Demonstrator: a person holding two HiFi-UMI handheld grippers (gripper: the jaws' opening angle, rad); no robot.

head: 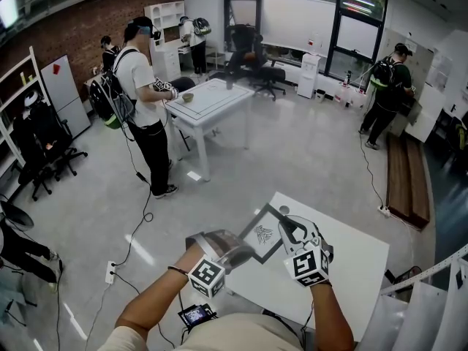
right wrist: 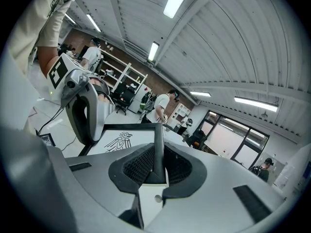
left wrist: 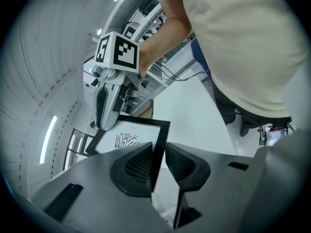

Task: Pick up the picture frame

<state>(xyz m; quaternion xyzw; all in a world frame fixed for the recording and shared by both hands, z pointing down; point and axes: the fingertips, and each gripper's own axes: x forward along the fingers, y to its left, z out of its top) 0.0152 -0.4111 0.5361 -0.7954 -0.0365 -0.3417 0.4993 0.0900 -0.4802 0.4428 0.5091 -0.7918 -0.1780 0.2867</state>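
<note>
**Inspector:** Surroundings and obstructions?

**Operator:** From where I stand, a person in a white shirt [head: 142,86] is at eleven o'clock, beside a white worktable [head: 219,101] at twelve that carries a small bowl [head: 188,97]. Office chairs [head: 265,75] stand behind it. A person with a backpack [head: 386,86] is at one o'clock, and a long wooden bench [head: 409,185] lies at two. A power strip [head: 111,271] and loose cables lie on the floor at ten. Nothing stands between the tongs and the work.

**Inspector:** Position of the picture frame?

**Operator:** The picture frame [head: 262,232] sits between both tools, tilted, over the left edge of my white table [head: 351,269]. I cannot tell whether any part of it rests on the top. My left gripper [head: 245,253] is at the frame's seven o'clock. My right gripper [head: 289,229] is at its four o'clock.

**Inspector:** Jaw condition?

**Operator:** In each gripper view that gripper is clamped on the frame's rim, which stands edge-on between the pads.

**Inspector:** Materials?

**Operator:** The frame is a thin, flat black rectangle around a white sheet with a black line drawing. The pads are dark with a fine grid texture, and the gripper bodies are smooth grey. Each marker cube is white with black squares.
</note>
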